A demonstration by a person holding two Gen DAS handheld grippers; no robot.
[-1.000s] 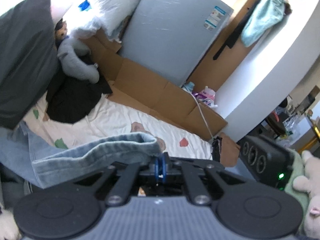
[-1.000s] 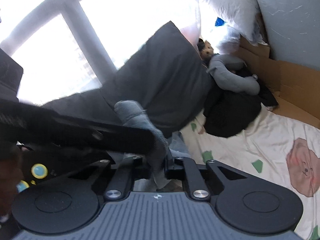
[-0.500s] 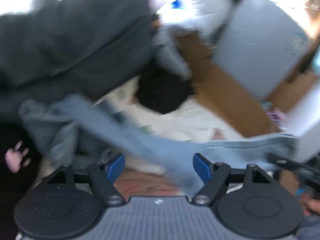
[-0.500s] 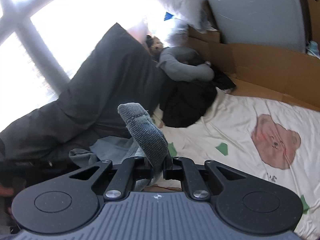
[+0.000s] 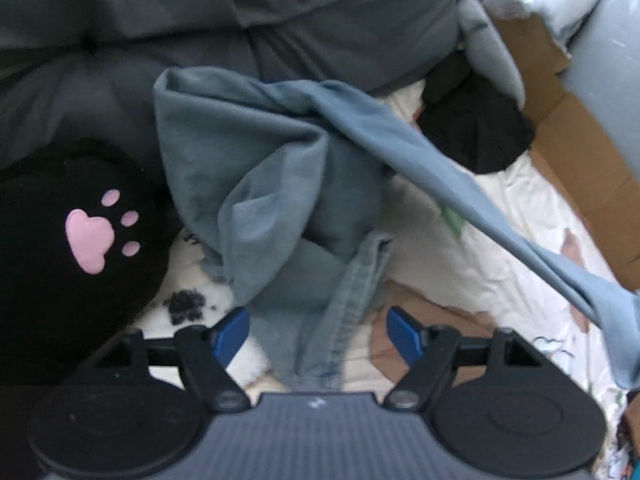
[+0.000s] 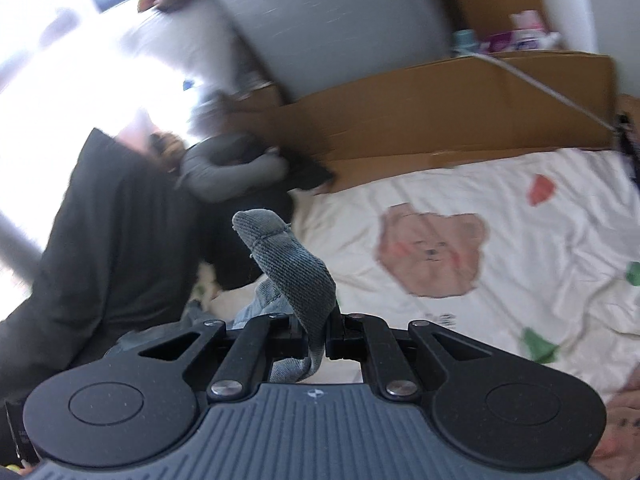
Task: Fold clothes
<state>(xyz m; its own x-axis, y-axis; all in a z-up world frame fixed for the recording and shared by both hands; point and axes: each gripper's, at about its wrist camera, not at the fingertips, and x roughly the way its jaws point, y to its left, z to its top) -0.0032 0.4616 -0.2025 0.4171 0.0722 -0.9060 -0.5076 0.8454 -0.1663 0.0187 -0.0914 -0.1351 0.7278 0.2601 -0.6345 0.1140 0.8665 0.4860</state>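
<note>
Left claw (image 5: 318,330) has just opened, straddling the jeans (image 5: 272,184) heaped on the bed (image 5: 500,240); right claw (image 6: 334,330) clenches a jeans corner (image 6: 288,260). Risk: the taut leg drags the heap, spoiling the fold.

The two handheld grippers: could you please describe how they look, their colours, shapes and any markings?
Both share one build. The left gripper has black linkage arms with silver pivot screws, two round black discs either side, a grey ribbed centre panel bearing a small white mark, and blue pads on its fingers. The right gripper looks identical, though its pad colour is hidden.
</note>
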